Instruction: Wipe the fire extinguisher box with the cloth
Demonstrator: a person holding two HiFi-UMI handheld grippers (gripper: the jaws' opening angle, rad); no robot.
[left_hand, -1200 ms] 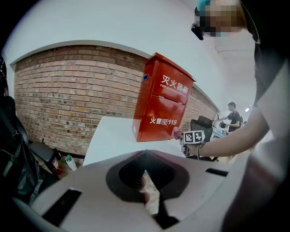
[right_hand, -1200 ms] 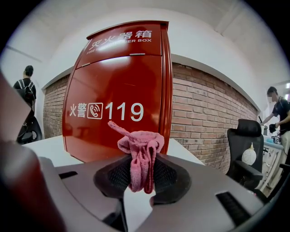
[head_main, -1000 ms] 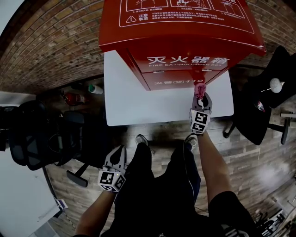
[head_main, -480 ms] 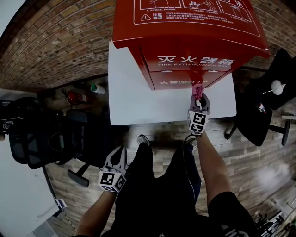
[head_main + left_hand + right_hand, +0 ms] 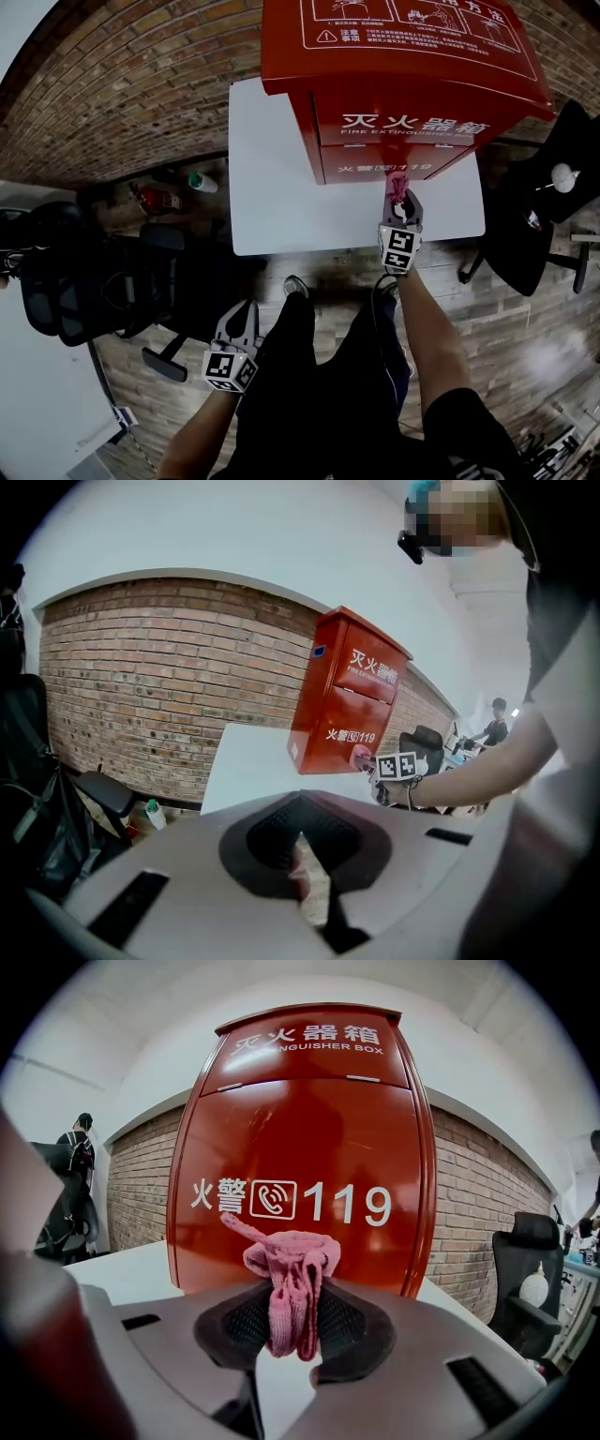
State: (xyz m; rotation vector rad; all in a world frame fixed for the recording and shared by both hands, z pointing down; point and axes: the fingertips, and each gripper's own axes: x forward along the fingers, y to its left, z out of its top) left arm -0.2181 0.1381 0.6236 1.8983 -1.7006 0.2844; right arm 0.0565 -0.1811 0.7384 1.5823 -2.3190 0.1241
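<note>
Brick wall [image 5: 112, 84]: backdrop, well beyond both pairs of fingers; plays no part in the wiping

White table [image 5: 272, 187]: smooth top running under and ahead of the right fingers, bearing the box. Risk: a hard shove on the box front could slide the box back across it

Fire extinguisher box [image 5: 403, 94]: red, upright on the table, directly ahead of the right fingers, with the "119" lower panel nearest them. It is tall for its base, so it may rock if pressed high up

Black office chair [image 5: 534, 216]: to the outer side of the right fingers, apart from them. A wide sweep round the box's side might catch it

Right gripper [image 5: 400, 202]: fingers clenched on the cloth and aimed at the box front. Risk: the wad stands only slightly proud of the fingertips, so pressing too deep would put hard jaw, not fabric, against the paint

Left gripper [image 5: 239, 314]: fingers closed together with nothing between them, held low beside the person's leg, well apart from the box. It is not steadying the box, which adds to the sliding risk

Pink cloth [image 5: 291, 1269]: bunched wad pinched between the right fingers, its loops poking ahead of them at the lower panel. Whether it touches the panel cannot be told. Risk: the pinch is narrow, so drag along the panel could tug the cloth free
</note>
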